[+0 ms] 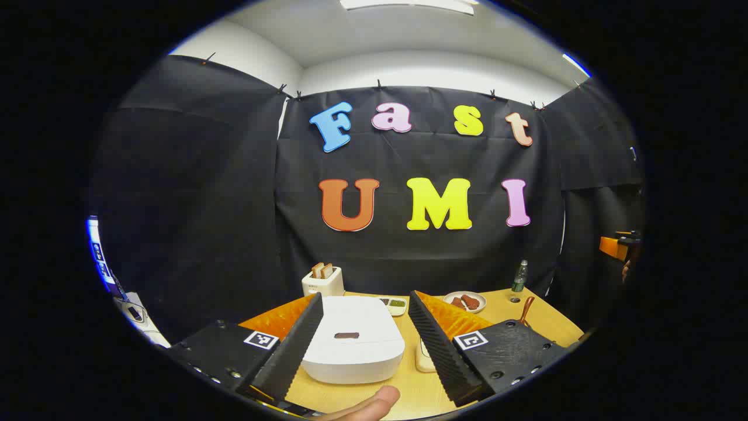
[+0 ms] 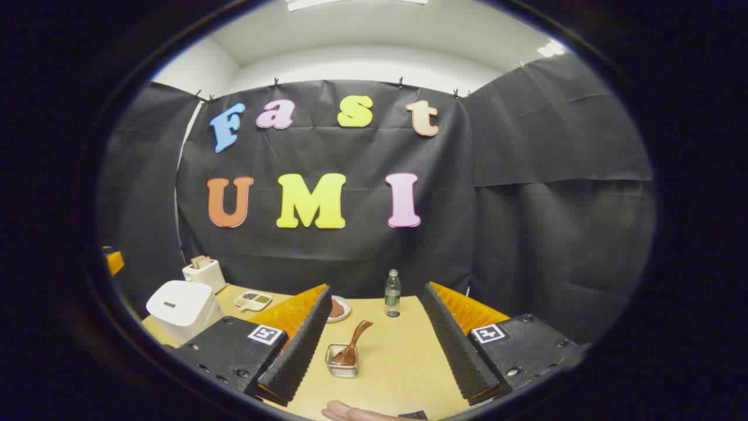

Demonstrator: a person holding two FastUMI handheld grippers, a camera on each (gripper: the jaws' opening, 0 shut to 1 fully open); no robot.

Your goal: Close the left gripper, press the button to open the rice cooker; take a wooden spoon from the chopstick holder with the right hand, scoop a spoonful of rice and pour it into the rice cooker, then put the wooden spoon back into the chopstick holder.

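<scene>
1. Looking along the left gripper [image 1: 362, 342], we found its jaws spread wide and empty, framing the white rice cooker [image 1: 352, 346] with its lid down on the wooden table [image 1: 549, 318]
2. We saw the right gripper [image 2: 377, 351] likewise released, holding nothing
3. We noted the wooden spoon [image 2: 352, 346] leaning in the chopstick holder [image 2: 342, 361] between the right fingers, farther off
4. We spotted a bottle [image 2: 392, 290] and a toaster [image 1: 322, 280] near the wall
</scene>
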